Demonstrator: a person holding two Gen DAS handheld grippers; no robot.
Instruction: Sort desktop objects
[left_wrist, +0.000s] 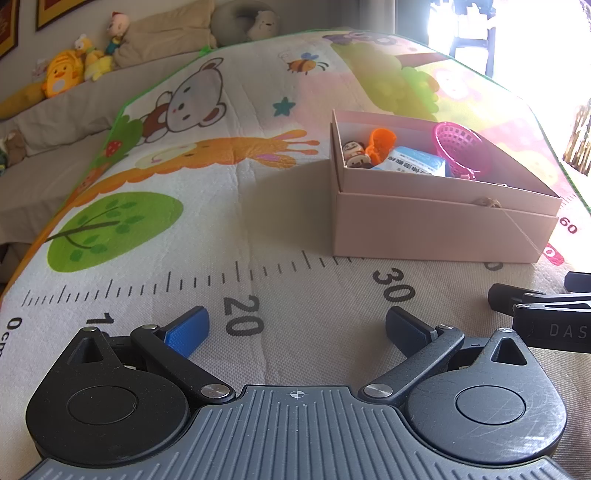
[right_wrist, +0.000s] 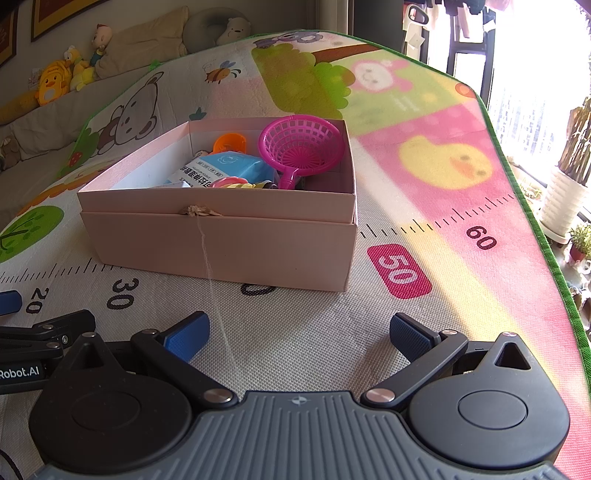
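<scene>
A pink cardboard box (left_wrist: 436, 229) (right_wrist: 221, 247) sits on the cartoon play mat. Inside it lie a magenta toy basket (left_wrist: 461, 147) (right_wrist: 299, 146), an orange toy (left_wrist: 382, 142) (right_wrist: 229, 142), a blue tissue pack (left_wrist: 413, 160) (right_wrist: 225, 168) and a small figure (left_wrist: 354, 153). My left gripper (left_wrist: 295, 326) is open and empty, low over the mat near the ruler's 20 mark. My right gripper (right_wrist: 299, 334) is open and empty, in front of the box. Each gripper shows at the edge of the other's view.
The play mat (left_wrist: 184, 221) (right_wrist: 443, 166) covers the surface, with a printed ruler along the near side. Plush toys (left_wrist: 62, 74) and cushions line a sofa at the back left. Potted plants (right_wrist: 569, 184) stand past the mat's right edge by a bright window.
</scene>
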